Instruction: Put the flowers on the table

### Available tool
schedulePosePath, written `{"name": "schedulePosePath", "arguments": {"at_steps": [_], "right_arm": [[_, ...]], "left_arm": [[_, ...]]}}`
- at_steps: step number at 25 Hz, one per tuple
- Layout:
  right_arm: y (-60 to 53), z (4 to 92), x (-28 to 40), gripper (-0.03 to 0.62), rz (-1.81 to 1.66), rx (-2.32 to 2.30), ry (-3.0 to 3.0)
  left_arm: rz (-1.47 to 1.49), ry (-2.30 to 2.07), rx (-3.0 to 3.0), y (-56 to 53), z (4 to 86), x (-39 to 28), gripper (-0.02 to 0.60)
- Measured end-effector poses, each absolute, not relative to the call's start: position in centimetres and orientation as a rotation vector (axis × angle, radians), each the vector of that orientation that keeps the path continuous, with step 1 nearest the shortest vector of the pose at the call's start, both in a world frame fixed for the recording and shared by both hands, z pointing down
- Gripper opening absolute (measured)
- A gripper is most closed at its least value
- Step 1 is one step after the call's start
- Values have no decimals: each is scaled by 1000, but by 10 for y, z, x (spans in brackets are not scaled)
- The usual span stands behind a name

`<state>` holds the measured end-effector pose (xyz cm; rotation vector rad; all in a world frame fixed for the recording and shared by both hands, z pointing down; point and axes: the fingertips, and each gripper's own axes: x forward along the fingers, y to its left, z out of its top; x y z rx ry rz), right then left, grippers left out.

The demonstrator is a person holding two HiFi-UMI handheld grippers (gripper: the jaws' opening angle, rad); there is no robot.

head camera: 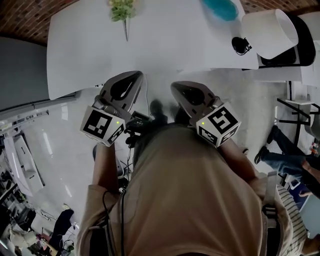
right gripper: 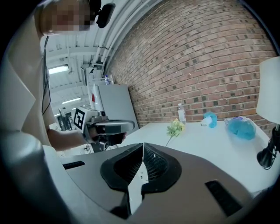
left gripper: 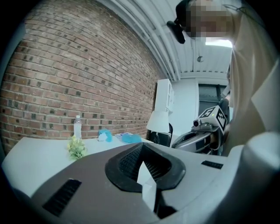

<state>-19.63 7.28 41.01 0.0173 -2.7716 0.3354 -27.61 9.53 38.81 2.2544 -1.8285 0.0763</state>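
**Flowers (head camera: 122,10) already lying on the table (head camera: 165,45)**

Nearest, the left gripper (head camera: 133,75) and right gripper (head camera: 176,86) hover short of the table's near edge, jaws together, holding nothing. The flowers rest by its far edge. Placing looks done; next, simply draw back.

lab-like room, brick wall (left gripper: 78,74), white table (head camera: 165,45)

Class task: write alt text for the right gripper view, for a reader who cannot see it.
The right gripper has its fingers shut with nothing between them, and it points toward a white table where a sprig of yellow-green flowers lies. A water bottle stands behind the flowers by a brick wall. The left gripper shows at the left.
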Motion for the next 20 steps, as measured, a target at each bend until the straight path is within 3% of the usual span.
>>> {"name": "schedulePosePath", "arguments": {"at_steps": [20], "right_arm": [[11,403,-144,20,316,149,-2856]], "left_arm": [[155,-1734,2350,31,383,-200,11]]}}
